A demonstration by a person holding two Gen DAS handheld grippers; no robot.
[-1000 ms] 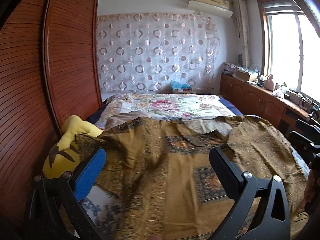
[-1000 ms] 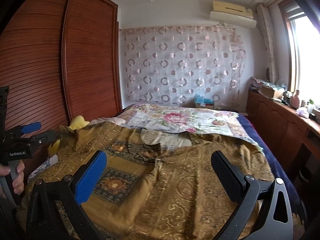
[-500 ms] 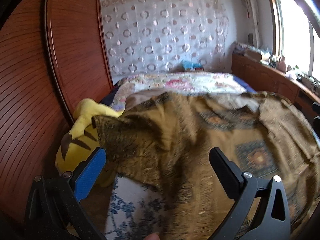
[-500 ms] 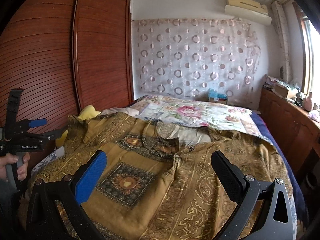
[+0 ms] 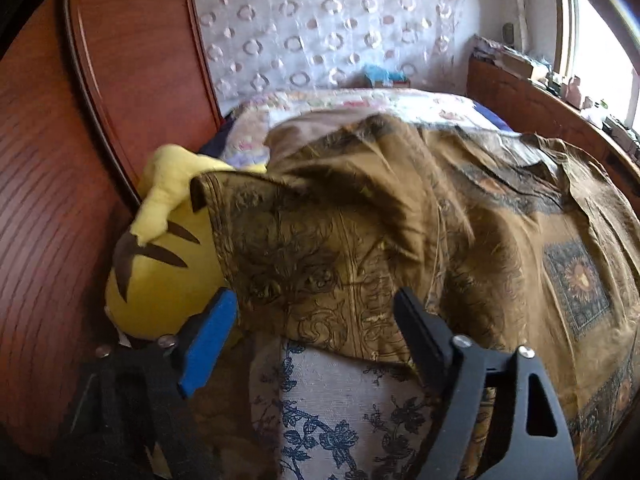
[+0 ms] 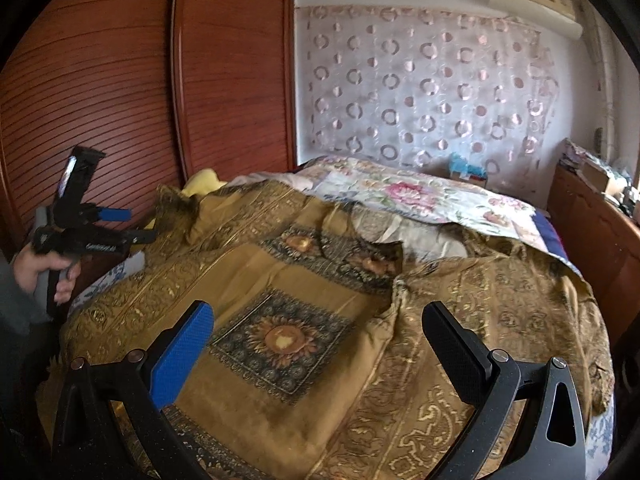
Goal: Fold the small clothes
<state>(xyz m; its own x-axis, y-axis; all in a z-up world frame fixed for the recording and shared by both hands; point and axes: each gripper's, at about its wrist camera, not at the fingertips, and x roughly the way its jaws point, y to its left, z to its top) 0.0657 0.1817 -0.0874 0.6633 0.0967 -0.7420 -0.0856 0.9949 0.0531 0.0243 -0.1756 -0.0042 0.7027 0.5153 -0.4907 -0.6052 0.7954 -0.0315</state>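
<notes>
Left wrist view, change: Over the last second the left gripper has swung down and toward the wardrobe side of the bed. The far room filled the picture earlier; the raised sleeve end of the garment now fills the centre.
Left wrist view, meaning: Judged as an approach to a pick-up point. No fold has begun.
Left wrist view, gripper state: Jaws stand wide apart with nothing between them.
Left wrist view, garment position: The sleeve hem lies draped over the yellow plush toy, just ahead of the fingers and between their lines. Whether the blue pad touches the cloth cannot be told; motion blur softens the edge.
Left wrist view, support: Blue floral bed sheet shows bare below the sleeve.
Right wrist view, change: The right gripper has tipped lower and nearer the cloth than a second ago. The left gripper has moved in to the sleeve at the far left.
Right wrist view, gripper state: Jaws wide, empty.
Right wrist view, garment position: The garment lies spread front-up across the bed, its square sunflower panel between the fingers and below them, apart from both pads.
Right wrist view, meaning: Judged as waiting above the garment body while the other tool takes the sleeve.
Right wrist view, surroundings: Floral quilt lies beyond the collar.
</notes>
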